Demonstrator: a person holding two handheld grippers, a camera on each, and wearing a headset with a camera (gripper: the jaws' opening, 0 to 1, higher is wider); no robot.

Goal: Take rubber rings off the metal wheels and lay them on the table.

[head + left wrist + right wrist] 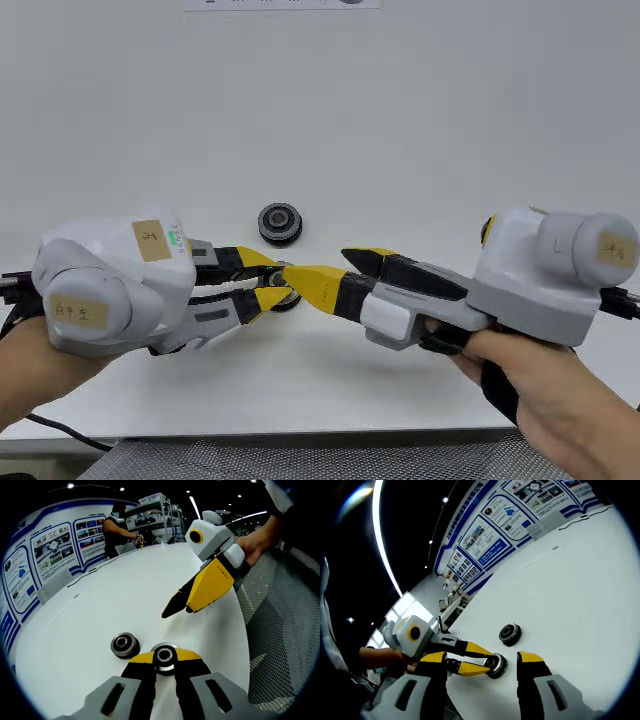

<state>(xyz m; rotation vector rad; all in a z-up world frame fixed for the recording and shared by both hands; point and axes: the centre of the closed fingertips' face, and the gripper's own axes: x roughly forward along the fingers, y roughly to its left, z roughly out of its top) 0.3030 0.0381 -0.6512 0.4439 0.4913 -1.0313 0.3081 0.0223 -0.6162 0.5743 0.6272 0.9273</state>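
My left gripper [272, 280] is shut on a small metal wheel [284, 301] just above the white table [420, 150]; in the left gripper view the wheel [165, 656] sits between my yellow tips [164, 654]. My right gripper [318, 263] is open, its tips right beside the held wheel on its right side. In the right gripper view the open jaws [484, 657] frame that wheel [496, 665], and the left gripper's fingers [470, 669] come in from the left. A second wheel with a black rubber ring [280, 222] lies flat on the table further back [125, 645] [510, 633].
The table's front edge [300, 432] runs just below both hands, with a grey mesh mat [300, 462] under it. A black cable [50, 428] trails off at the near left. A person [117, 525] stands far behind the table by wall posters [47, 545].
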